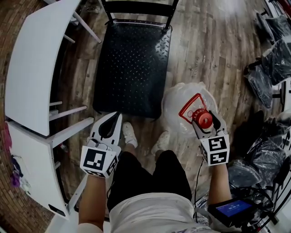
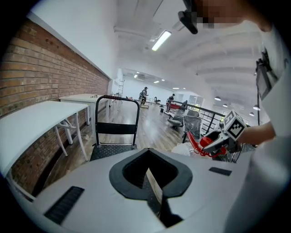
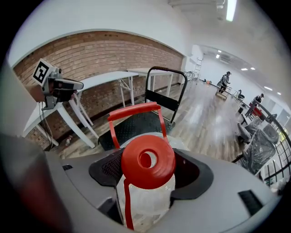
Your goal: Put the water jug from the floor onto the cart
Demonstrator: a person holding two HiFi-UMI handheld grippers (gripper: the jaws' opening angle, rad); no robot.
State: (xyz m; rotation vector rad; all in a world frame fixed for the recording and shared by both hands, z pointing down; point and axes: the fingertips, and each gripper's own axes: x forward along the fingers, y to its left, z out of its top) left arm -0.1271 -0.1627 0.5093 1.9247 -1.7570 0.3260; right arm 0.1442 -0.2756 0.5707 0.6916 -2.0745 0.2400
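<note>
While the right gripper point(image 3: 146, 179) pinches the neck of the water jug point(image 1: 178, 102) just under its red cap point(image 1: 203, 119), its jaws stand wide on either side of that neck, pads against the clear plastic. In the head view the jug sits at about 3 o'clock, over the wooden floor point(image 1: 213, 45), just off the near right corner of the cart point(image 1: 132, 68) and not on it. Whether its base touches the boards cannot be told. The jug's wall is see-through and floor planks show through the neck in the right gripper view; whether any water is inside cannot be told. A red carrying handle point(image 1: 188, 103) stands up from the neck on the side toward the cart.

The cart's black studded deck lies at 12 o'clock, with its upright push bar point(image 1: 136, 7) at the far edge.

The left gripper point(image 1: 116, 117) is at 7 o'clock, pointing toward the deck's near left corner; its jaws are pressed together to a point with nothing between them.

White tables point(image 1: 36, 59) run along the brick wall from 8 to 11 o'clock. Black bags point(image 1: 277, 59) are heaped at 2 to 4 o'clock, their contents hidden. The person's shoes point(image 1: 130, 134) stand at 6 o'clock, just short of the deck's near edge, and a small lit screen point(image 1: 233, 209) is at 5 o'clock.
</note>
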